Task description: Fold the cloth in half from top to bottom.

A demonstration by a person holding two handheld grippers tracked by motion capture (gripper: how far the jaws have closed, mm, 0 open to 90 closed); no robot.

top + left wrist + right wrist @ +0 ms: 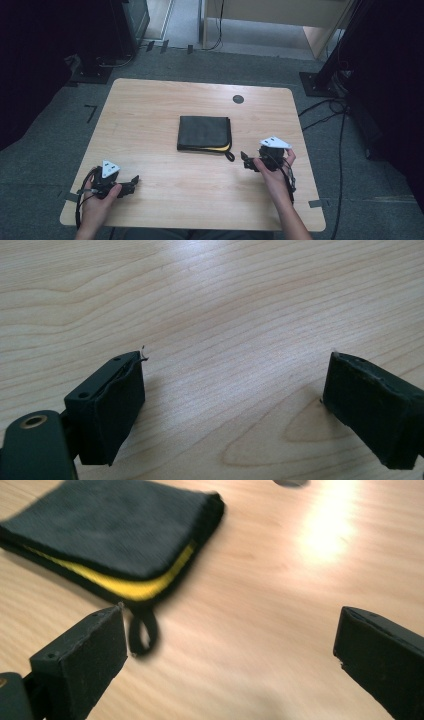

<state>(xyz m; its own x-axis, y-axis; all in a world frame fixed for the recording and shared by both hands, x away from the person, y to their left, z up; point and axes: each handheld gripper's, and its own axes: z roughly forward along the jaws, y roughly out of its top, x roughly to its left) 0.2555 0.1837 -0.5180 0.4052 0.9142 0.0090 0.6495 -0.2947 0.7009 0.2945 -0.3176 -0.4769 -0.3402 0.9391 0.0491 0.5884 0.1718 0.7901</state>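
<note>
Wooden table [150,130] on grey carpet [45,140]

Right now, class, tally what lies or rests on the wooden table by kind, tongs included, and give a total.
Folded black cloth with yellow inner layer and hanging loop: 1
Hand-held black tongs, both open: 2 (left tongs, right tongs)
Round dark cap set in the wooden table, at its far edge: 1
Total: 4

Dim surroundings, bright glare on table [327,527], slight motion blur.

One folded black cloth [205,132], one table [150,110], two hand-held grippers: left [131,183], right [246,160].
</note>
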